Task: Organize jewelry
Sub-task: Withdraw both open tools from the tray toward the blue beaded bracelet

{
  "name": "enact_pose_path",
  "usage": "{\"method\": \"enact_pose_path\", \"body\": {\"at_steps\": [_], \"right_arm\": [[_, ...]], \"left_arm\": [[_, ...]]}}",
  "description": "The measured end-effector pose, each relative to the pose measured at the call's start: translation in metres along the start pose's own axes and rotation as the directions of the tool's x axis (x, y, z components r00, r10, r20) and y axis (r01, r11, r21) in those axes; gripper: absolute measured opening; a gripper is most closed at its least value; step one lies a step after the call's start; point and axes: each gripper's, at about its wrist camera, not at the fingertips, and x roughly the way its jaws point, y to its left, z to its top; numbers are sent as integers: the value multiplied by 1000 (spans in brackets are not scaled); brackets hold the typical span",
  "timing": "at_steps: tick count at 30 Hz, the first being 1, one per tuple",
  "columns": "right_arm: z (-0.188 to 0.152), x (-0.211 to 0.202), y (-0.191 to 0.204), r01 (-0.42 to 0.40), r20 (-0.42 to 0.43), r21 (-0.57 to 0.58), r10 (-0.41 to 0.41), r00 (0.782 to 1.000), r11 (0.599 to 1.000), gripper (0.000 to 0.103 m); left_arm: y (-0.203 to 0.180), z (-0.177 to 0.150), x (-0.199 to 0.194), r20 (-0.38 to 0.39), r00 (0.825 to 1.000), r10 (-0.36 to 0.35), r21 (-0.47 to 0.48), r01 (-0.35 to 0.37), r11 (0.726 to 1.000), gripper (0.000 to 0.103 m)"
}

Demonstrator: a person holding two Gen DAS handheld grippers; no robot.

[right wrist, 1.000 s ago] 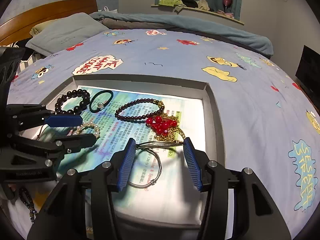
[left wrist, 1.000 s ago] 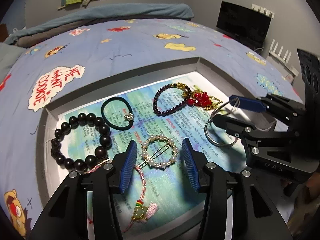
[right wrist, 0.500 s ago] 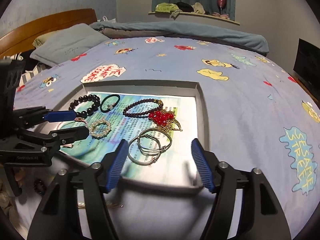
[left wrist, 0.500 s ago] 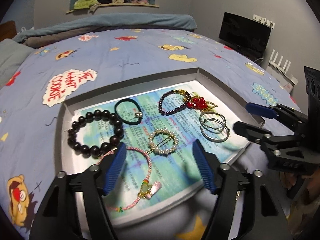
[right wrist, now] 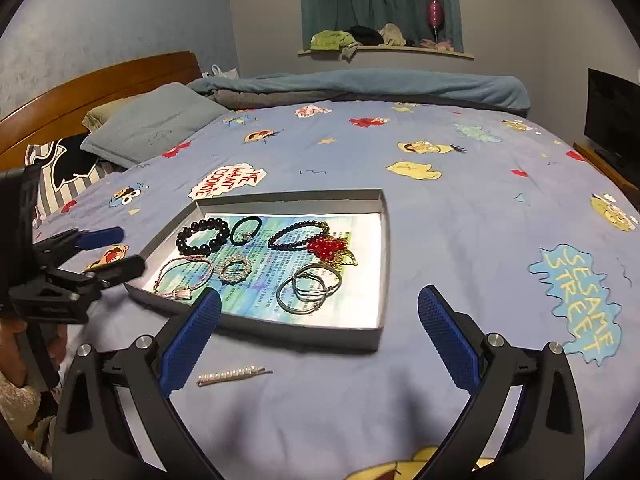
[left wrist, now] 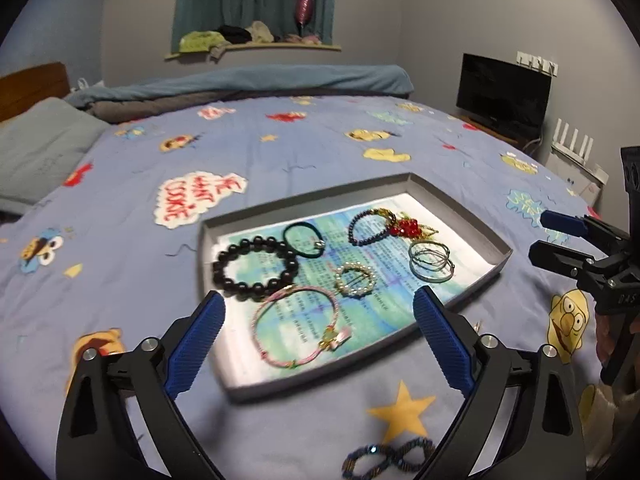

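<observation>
Both of our grippers hang over the bedspread (right wrist: 460,208) with nothing between their fingers. Our left gripper (left wrist: 316,336) is spreading its jaws wide above the near edge of the grey tray (left wrist: 496,246), touching nothing. Our right gripper (right wrist: 320,334) is likewise widening, free of everything, at the tray's near rim. Inside the tray lie the black bead bracelet (left wrist: 256,268) by the left wall, the pink cord bracelet (left wrist: 298,326) at the near edge, the pearl ring (left wrist: 355,279) mid-tray, and the silver bangles (right wrist: 308,288) toward the right. We see a beaded hair clip (right wrist: 234,375) on the bedspread, just outside the tray.
</observation>
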Motion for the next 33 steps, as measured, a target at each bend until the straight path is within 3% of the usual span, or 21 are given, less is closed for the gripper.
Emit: {"method": "enact_pose_path", "body": {"at_steps": [13,33], "right_arm": [[-17,-39,-7,25,48,34,-27,999,999,97],[-51,-26,15,-6,-43,12,6,999,1000,97]], "left_arm": [[25,-28,-53,41,995,86,-39,-85,996,97],[16,-85,-56,-54,997,61,-69,-64,996,97]]}}
